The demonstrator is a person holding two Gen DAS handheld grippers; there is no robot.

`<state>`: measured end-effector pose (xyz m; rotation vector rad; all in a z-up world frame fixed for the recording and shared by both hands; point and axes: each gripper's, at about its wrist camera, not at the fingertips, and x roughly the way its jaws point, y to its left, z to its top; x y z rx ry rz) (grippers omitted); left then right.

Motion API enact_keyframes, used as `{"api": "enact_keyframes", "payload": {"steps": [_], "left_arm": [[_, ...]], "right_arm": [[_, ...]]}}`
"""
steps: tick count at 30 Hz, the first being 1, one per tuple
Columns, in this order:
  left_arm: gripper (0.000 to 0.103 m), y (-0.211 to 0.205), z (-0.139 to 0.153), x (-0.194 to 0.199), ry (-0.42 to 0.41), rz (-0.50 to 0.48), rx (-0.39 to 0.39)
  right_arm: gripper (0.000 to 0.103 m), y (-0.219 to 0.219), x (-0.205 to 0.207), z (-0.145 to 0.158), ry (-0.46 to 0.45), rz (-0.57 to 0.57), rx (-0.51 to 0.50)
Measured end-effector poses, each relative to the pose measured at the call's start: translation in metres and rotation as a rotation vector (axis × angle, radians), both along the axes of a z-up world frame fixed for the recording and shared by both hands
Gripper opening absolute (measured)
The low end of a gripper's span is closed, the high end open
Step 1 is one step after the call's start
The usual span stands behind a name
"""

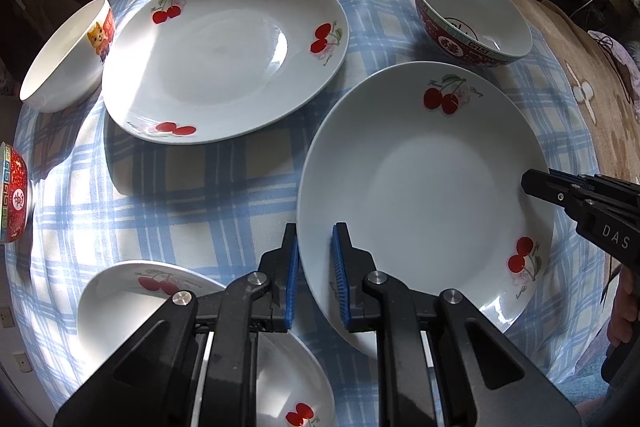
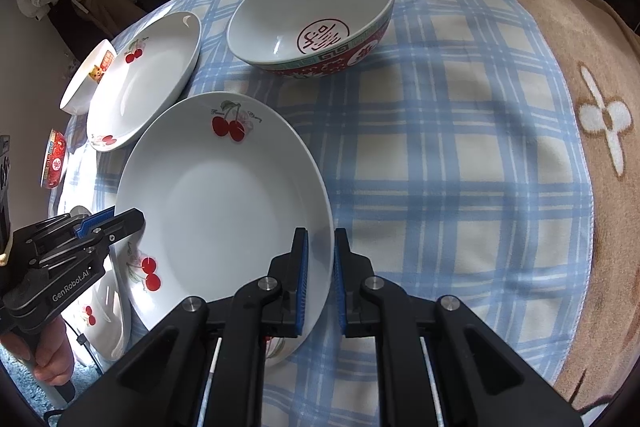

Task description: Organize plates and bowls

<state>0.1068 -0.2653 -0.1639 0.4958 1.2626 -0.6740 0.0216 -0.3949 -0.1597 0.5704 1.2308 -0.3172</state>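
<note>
Cherry plate (image 1: 424, 187) was gripped at opposite rims: left gripper (image 1: 315, 267) and right gripper (image 2: 321, 271), jaws nearly closed on its edge. Beyond the jaws, a second plate (image 1: 224, 55) and red bowl (image 2: 312, 23) were seen unstacked. Sorting was judged barely begun.

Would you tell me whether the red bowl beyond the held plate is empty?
Empty. The red bowl stands upright, and only its bare white inside and a red emblem on the bottom show.

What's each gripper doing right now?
Left gripper: shut on plate rim.
Right gripper: shut on same plate's opposite rim.
</note>
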Motion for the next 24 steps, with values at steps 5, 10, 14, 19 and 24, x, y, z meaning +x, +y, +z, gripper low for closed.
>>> {"api": "enact_keyframes", "payload": {"steps": [5, 10, 14, 19, 24], "left_arm": [[0.016, 0.001, 0.005, -0.003, 0.015, -0.006, -0.004], [0.016, 0.005, 0.011, -0.002, 0.022, -0.005, -0.007], [0.016, 0.012, 0.015, 0.002, 0.036, -0.005, -0.01], [0.016, 0.022, 0.023, 0.002, 0.035, 0.007, -0.018], [0.016, 0.036, 0.037, 0.002, 0.03, 0.021, -0.034]], "right_arm": [[0.012, 0.001, 0.0, 0.004, -0.008, 0.001, -0.019], [0.012, 0.003, -0.001, 0.01, -0.021, 0.003, -0.017], [0.011, 0.003, -0.006, 0.019, -0.049, -0.003, -0.002], [0.011, 0.009, -0.009, 0.031, -0.081, 0.002, -0.001], [0.011, 0.019, -0.009, 0.038, -0.09, 0.011, -0.001]]}}
